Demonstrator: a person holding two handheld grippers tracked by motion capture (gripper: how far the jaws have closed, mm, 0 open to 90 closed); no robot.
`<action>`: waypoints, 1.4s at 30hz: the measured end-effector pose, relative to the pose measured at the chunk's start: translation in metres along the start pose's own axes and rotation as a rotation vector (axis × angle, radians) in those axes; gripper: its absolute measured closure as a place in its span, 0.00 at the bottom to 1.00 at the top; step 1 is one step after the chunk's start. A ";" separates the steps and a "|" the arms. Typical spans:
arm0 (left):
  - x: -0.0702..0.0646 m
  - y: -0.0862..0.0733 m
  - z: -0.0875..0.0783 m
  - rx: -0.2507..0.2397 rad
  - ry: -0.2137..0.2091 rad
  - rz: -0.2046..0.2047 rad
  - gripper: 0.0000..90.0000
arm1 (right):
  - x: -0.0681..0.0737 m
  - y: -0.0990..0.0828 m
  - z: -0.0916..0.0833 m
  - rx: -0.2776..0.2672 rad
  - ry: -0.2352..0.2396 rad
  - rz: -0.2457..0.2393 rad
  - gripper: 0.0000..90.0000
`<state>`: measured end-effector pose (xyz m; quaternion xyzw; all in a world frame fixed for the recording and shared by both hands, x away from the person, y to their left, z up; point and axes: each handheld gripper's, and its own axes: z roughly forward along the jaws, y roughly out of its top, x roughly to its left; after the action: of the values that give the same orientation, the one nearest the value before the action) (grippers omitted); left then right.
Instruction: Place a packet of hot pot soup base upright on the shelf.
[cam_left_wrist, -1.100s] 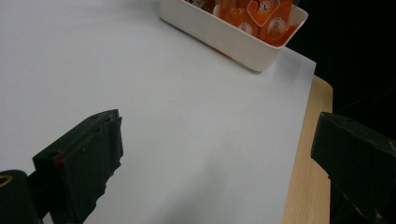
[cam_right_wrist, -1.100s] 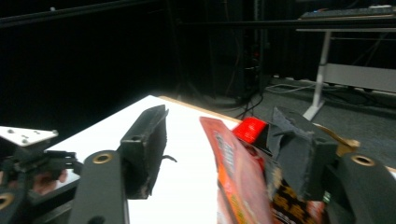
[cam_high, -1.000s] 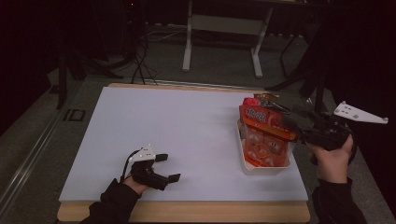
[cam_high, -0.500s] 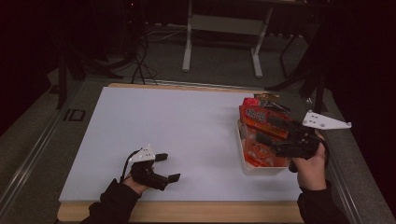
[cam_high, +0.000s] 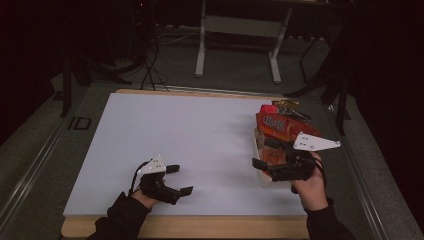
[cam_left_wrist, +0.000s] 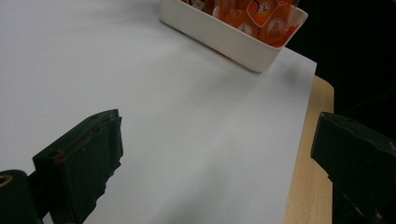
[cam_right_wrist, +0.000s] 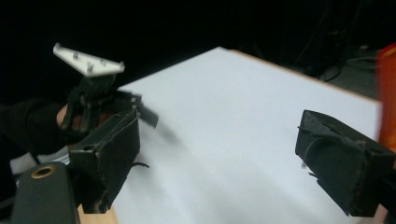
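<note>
Right gripper (cam_high: 261, 154) hangs released, nothing between its jaws, at right beside the packet tray (cam_high: 263, 179); left gripper (cam_high: 179, 179) rests released at lower left on the tabletop (cam_high: 200, 130).

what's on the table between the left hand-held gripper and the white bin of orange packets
Nothing: between the left hand-held gripper and the white bin is bare white table, per the high view.

right gripper (cam_high: 261, 154): come down and toward the near table edge, from above the white bin (cam_high: 265, 176) of orange packets (cam_high: 282, 127). jaws have just been opening, nothing between them.
</note>
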<state>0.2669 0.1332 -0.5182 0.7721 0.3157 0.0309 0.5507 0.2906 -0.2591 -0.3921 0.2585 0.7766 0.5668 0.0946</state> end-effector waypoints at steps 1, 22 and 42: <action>0.000 0.000 0.000 0.000 0.000 0.001 0.03 | 0.001 -0.003 0.003 0.007 0.009 0.001 0.15; -0.001 -0.001 -0.003 -0.004 -0.001 0.006 0.03 | 0.003 -0.049 0.029 0.125 0.034 0.029 0.15; -0.004 -0.003 -0.001 0.006 -0.007 0.023 0.03 | 0.007 -0.074 0.032 0.214 0.012 -0.003 0.15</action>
<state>0.2619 0.1327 -0.5187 0.7774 0.3049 0.0339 0.5492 0.2768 -0.2460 -0.4706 0.2625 0.8336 0.4820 0.0624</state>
